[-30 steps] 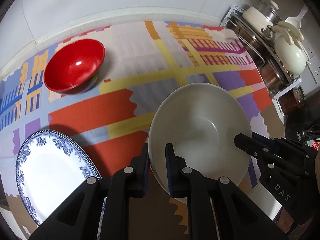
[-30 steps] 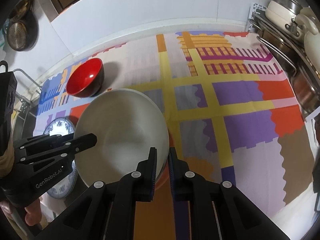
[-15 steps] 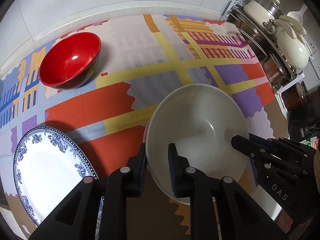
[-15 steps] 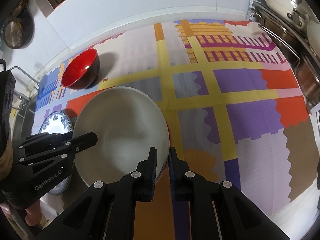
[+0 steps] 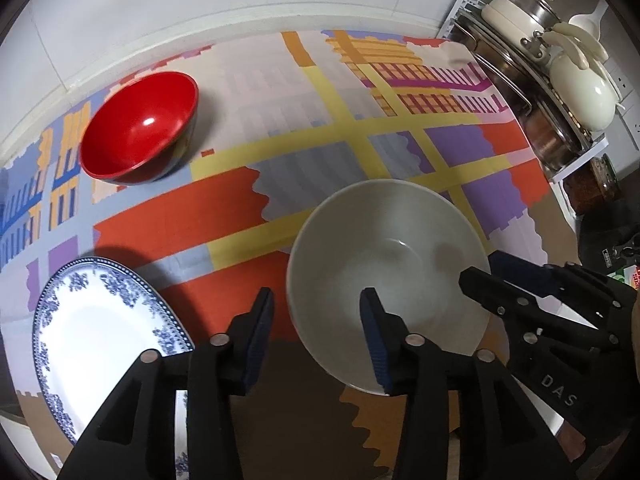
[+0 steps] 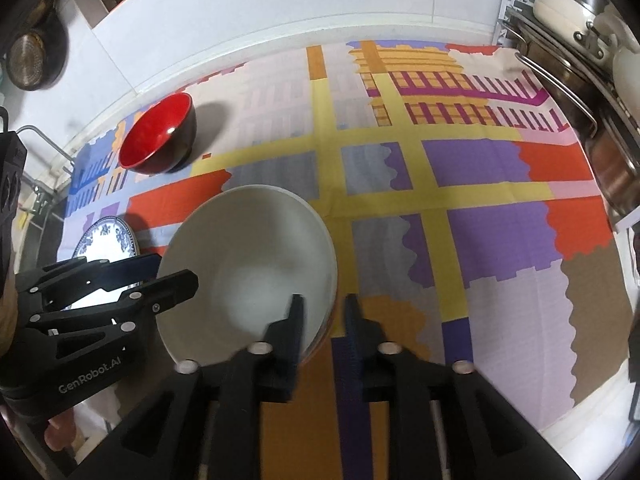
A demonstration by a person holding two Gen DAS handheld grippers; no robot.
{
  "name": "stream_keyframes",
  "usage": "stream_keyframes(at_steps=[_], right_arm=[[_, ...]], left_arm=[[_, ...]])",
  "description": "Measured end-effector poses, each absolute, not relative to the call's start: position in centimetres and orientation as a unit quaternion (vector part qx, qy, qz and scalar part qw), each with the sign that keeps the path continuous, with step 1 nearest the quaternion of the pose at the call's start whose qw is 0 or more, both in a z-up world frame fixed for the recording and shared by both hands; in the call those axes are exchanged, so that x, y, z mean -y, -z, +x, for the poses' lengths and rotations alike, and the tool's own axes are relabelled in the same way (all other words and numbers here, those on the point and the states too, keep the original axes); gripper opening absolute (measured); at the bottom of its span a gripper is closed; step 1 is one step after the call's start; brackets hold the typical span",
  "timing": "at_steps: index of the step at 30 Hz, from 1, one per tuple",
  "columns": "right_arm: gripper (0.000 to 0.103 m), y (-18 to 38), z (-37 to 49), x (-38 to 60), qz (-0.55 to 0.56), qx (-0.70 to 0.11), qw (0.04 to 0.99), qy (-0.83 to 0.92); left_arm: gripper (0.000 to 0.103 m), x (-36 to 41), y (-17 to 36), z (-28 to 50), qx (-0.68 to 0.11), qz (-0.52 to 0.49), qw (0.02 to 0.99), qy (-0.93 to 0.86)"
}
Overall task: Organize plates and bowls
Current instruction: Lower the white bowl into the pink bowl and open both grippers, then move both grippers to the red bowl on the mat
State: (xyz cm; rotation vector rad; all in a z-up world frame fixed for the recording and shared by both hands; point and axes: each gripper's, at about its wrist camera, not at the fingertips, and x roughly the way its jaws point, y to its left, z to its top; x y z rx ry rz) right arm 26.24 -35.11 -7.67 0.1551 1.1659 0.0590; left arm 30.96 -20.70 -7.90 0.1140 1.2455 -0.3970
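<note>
Both grippers have let go of the white bowl (image 5: 384, 276) since a moment ago, when each was pinched shut on its rim. The tabletop (image 6: 500, 312) under it wears a bright patchwork cloth of yellow, purple, orange and grey. The white bowl, the biggest dish here, sits upright near the front edge of that cloth. To its left lies the blue-patterned plate (image 5: 100, 328), flat on the cloth and apart from the bowl. Farther back on the left stands the red bowl (image 5: 140, 128), well clear of both. A rack of pots (image 5: 552, 92) crowds the far right corner.

The left gripper (image 5: 316, 336) straddles the white bowl's left rim, one finger inside and one outside, its jaws spreading and no longer pressing the wall. The right gripper (image 6: 322, 328) straddles the opposite rim the same way, jaws also opening, with a visible gap on each side of the rim.
</note>
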Motion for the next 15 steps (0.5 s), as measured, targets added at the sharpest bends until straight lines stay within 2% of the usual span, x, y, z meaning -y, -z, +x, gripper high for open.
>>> stream_keyframes(at_steps=[1, 15], right_arm=[[0.032, 7.5, 26.2, 35.1, 0.073, -0.546, 0.834, -0.027], [0.032, 5.0, 27.1, 33.7, 0.067, -0.515, 0.853, -0.043]], left_arm=[[0.045, 20.6, 7.7, 30.9, -0.575, 0.054, 0.796, 0.183], [0.053, 17.7, 4.4, 31.7, -0.525, 0.055, 0.836, 0.149]])
